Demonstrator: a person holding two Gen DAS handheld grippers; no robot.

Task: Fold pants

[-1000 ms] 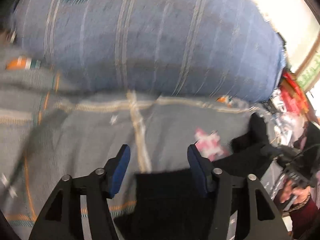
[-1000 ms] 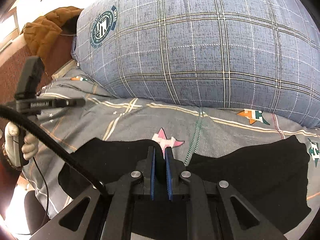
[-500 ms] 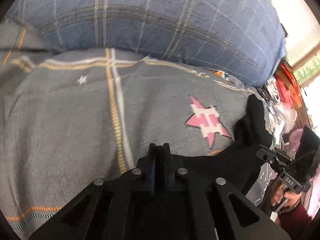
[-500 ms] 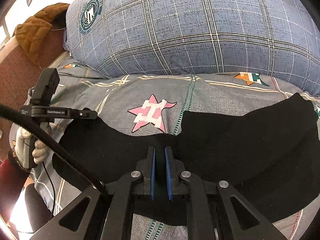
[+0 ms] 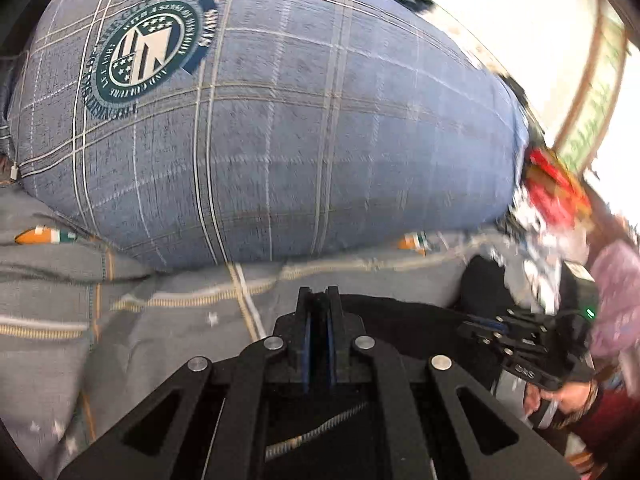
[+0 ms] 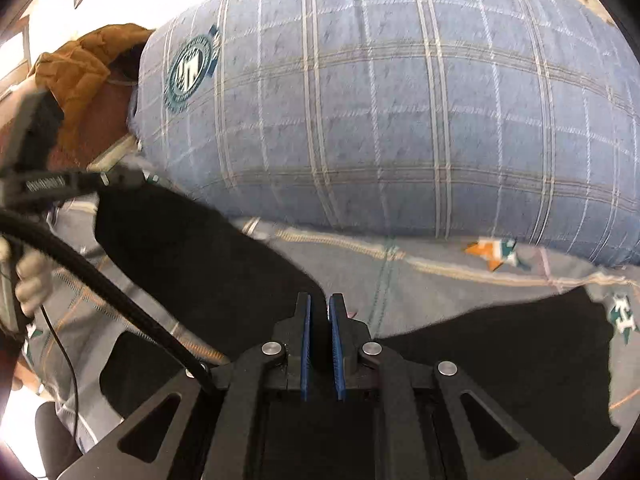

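Note:
Black pants (image 6: 500, 364) lie on a grey patterned bedsheet (image 6: 432, 280). In the right wrist view, one part of them (image 6: 192, 248) is lifted up and across toward the far left, where the other gripper holds it. My right gripper (image 6: 319, 312) is shut on the black cloth at the near edge. In the left wrist view, my left gripper (image 5: 318, 304) is shut on black pants cloth (image 5: 404, 320), which runs right toward the other gripper (image 5: 520, 340).
A big blue plaid pillow (image 5: 280, 128) with a round crest fills the back of the bed, also in the right wrist view (image 6: 400, 120). A brown jacket (image 6: 80, 64) lies at the far left. Red and white clutter (image 5: 552, 200) sits beside the bed at right.
The left gripper closed on the pants edge, then lifted and carried it toward the pillow. The right gripper stayed shut on the cloth and moved forward; the pink star is now covered.

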